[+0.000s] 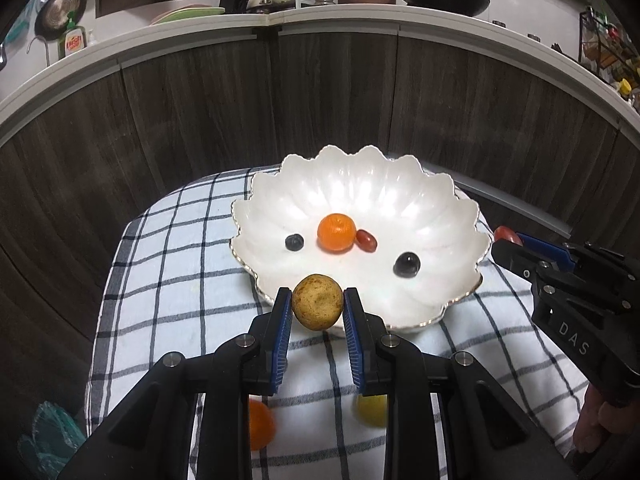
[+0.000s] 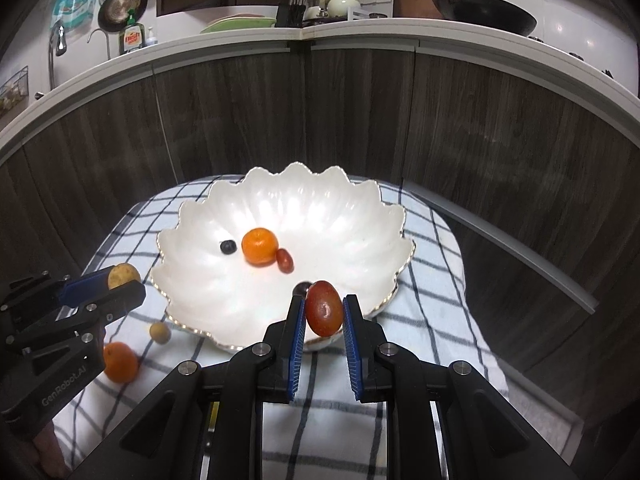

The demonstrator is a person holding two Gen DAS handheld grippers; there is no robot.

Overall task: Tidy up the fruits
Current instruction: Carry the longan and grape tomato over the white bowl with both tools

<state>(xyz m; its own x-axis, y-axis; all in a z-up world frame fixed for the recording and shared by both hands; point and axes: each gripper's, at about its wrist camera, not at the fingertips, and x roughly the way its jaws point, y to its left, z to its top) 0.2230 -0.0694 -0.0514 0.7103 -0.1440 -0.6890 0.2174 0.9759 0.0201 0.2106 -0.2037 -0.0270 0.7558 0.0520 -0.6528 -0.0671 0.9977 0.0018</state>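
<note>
My L gripper [image 1: 317, 307] is clamped on a tan fruit [image 1: 317, 302] right at the near rim of the white bowl [image 1: 440, 216]; my R gripper [image 2: 323, 312], clamped on a red grape tomato [image 2: 324, 309], sits at the same rim further R. Inside, a mandarin [image 1: 337, 232], a small red fruit [image 1: 366, 240] & 2 blueberries [image 1: 295, 242] take up the middle; the far half is bare. Loose on the checked cloth [image 1: 168, 264] under my L: an orange [image 2: 120, 361], a small tan ball [image 2: 160, 332]. Dark cabinet fronts [image 1: 340, 96] wall off the space just behind the bowl.
</note>
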